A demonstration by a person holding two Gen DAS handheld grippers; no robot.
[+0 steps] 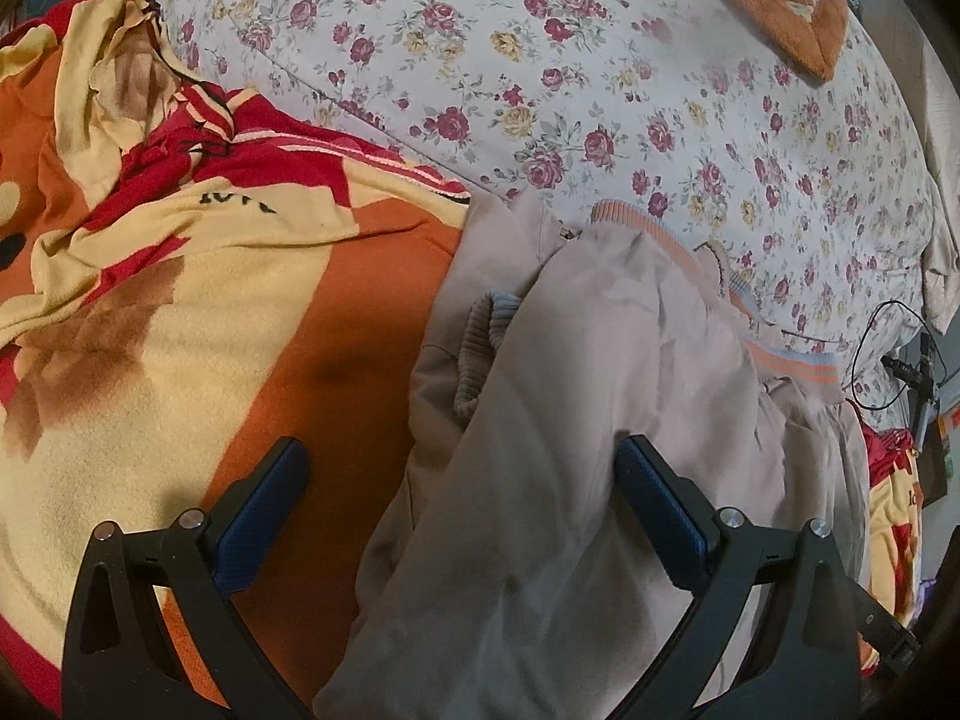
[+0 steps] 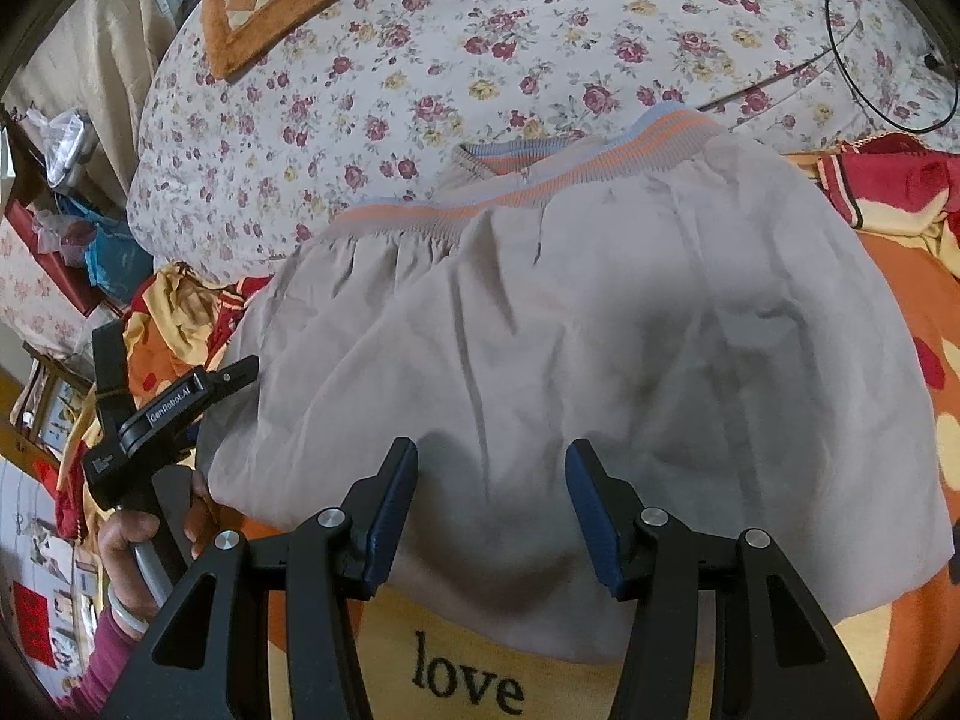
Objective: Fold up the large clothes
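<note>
The beige jacket (image 2: pixel 600 348) lies on the orange and yellow blanket (image 2: pixel 900 312), partly folded, with its striped ribbed hem (image 2: pixel 516 192) on the far side, toward the floral quilt (image 2: pixel 480 48). Seen from the right wrist camera, its long axis runs from left to right across the view, and its near edge lies just in front of the right gripper (image 2: pixel 489 510). So the garment is directly ahead of and below this tool, and I judge that the right hand is the nearer one for taking the near edge.

The right gripper stands about half open. Its 2 blue pads (image 2: pixel 390 516) hang over the cloth near the edge, but they do not press on it, and nothing is held between them.

In the left wrist view, the jacket (image 1: pixel 570 420) lies ahead and to the right of the left gripper (image 1: pixel 456 480), with a ribbed cuff (image 1: pixel 480 354) showing on its folded sleeve. This gripper is wide open. Its right finger (image 1: pixel 654 504) is over the beige cloth and its left one is over the blanket (image 1: pixel 372 300); whether they touch the fabric I cannot tell. In the right wrist view the left gripper (image 2: pixel 237 375) appears at the left edge of the jacket, held by a hand (image 2: pixel 129 546)
</note>
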